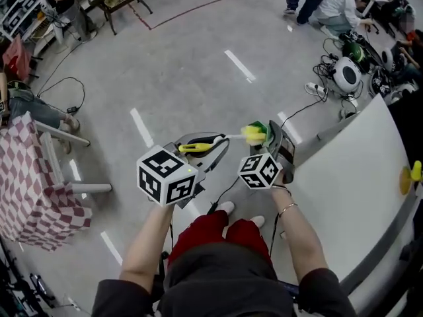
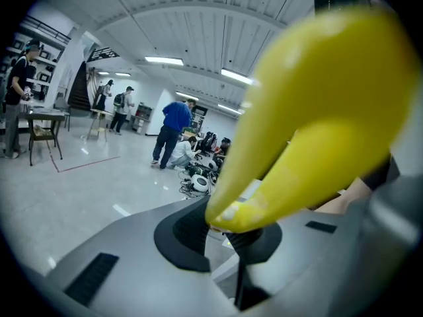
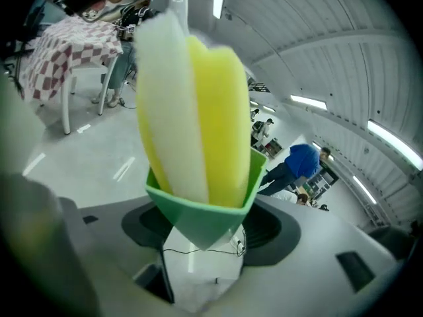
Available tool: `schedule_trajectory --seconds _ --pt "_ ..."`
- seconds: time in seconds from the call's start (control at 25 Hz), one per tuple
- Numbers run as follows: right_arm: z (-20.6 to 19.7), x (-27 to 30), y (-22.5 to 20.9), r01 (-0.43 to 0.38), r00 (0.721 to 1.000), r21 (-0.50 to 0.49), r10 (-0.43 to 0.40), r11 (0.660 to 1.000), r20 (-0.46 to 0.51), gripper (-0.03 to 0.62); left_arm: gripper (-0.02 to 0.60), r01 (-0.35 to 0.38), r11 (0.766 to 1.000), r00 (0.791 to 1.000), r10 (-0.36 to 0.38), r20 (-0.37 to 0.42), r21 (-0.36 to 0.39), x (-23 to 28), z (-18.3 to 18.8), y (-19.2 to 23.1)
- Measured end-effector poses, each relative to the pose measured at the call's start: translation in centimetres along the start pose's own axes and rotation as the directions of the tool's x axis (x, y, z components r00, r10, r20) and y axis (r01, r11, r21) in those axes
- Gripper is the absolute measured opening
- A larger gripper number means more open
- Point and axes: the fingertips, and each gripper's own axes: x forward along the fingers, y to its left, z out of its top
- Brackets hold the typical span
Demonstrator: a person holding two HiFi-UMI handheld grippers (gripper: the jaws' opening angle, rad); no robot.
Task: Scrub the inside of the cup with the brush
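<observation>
The green cup (image 3: 205,220) sits clamped in the jaws of the right gripper (image 3: 205,244), mouth turned away from that gripper's camera; in the head view the cup (image 1: 263,127) hangs in front of the person's waist, over bare floor, left of the white table (image 1: 350,177). The brush (image 1: 195,148) bridges the two grippers; its yellow-and-white sponge head (image 3: 198,111) is pushed down into the cup, filling the mouth; its yellow handle (image 2: 310,111) is gripped at the butt by the left gripper (image 2: 228,235), whose jaws are closed tight on it.

As I judge it, the scrubbing itself is in hand: both things are picked up and the sponge is inside; what remains is to work the head round the wall and bottom, draw it out, and set both down. No water or suds show, and how clean the inside is cannot be seen, the sponge hiding it.

Counts: one cup; one brush with one sponge head; two grippers, the left gripper (image 1: 206,149) and the right gripper (image 1: 275,136), each carrying one marker cube; one white table, with one small yellow object (image 1: 404,179) at its far edge that I cannot identify; one checked tablecloth (image 1: 33,190) to the left; at least two people (image 1: 330,5) near cables on the floor, top right.
</observation>
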Motion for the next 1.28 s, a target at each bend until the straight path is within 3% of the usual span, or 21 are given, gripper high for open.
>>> schedule_trajectory --seconds 0.28,0.48,0.64,0.8,0.88,0.92,0.96,1.04,1.08,1.16,1.2,1.24,1.28 --pt "1.3 -0.4 2.6 -0.012 1.000 -0.127 0.015 0.992 0.018 0.311 0.044 -0.030 0.996 0.999 0.026 -0.038 -0.085 0.7 -2.1 1.5" --pt "2.4 -0.6 3.8 -0.035 0.999 -0.166 0.036 0.986 0.004 0.311 0.046 -0.055 0.990 0.998 0.049 -0.049 -0.134 0.5 -2.7 2.3" --pt "2.4 0.0 4.0 -0.075 0.997 -0.174 0.076 0.982 -0.002 0.311 0.046 -0.044 0.997 0.997 0.040 -0.063 -0.064 1.6 -2.9 2.4" --pt "2.9 -0.9 5.2 -0.149 0.988 -0.188 0.153 0.971 0.005 0.311 0.046 0.021 0.992 0.995 -0.010 -0.095 0.122 0.5 -3.4 1.5" --pt "3.4 -1.6 5.9 -0.188 0.980 -0.206 0.196 0.960 0.022 0.311 0.046 0.077 0.956 0.990 -0.041 -0.132 0.282 -0.2 -3.4 0.7" --pt "3.6 -1.7 6.1 -0.209 0.975 -0.213 0.220 0.955 0.030 0.311 0.046 0.114 0.920 0.985 -0.058 -0.160 0.374 -0.3 -3.4 0.3" --pt "3.7 -1.8 6.2 -0.231 0.969 -0.219 0.245 0.948 0.036 0.311 0.046 0.159 0.870 0.978 -0.075 -0.194 0.467 -0.3 -3.5 -0.1" --pt "3.4 -1.6 6.3 -0.275 0.955 -0.238 0.293 0.932 0.043 0.311 0.046 0.250 0.745 0.959 -0.102 -0.264 0.618 0.3 -3.8 -0.8" --pt "3.3 -1.5 6.2 -0.294 0.948 -0.249 0.314 0.923 0.046 0.311 0.045 0.286 0.690 0.950 -0.112 -0.293 0.665 0.6 -3.7 -1.0" --pt "3.3 -1.4 5.7 -0.312 0.940 -0.252 0.336 0.916 0.057 0.311 0.045 0.335 0.607 0.936 -0.122 -0.332 0.721 1.0 -3.3 -1.1" --pt "3.4 -1.4 5.5 -0.306 0.942 -0.247 0.331 0.919 0.062 0.311 0.045 0.346 0.583 0.932 -0.124 -0.340 0.736 1.1 -3.2 -1.2" --pt "3.3 -1.5 5.4 -0.291 0.947 -0.243 0.315 0.925 0.065 0.311 0.046 0.346 0.576 0.932 -0.125 -0.339 0.740 1.1 -3.3 -1.3" --pt "3.2 -1.6 5.3 -0.268 0.955 -0.242 0.291 0.932 0.064 0.311 0.046 0.336 0.594 0.936 -0.125 -0.329 0.731 1.1 -3.3 -1.5"
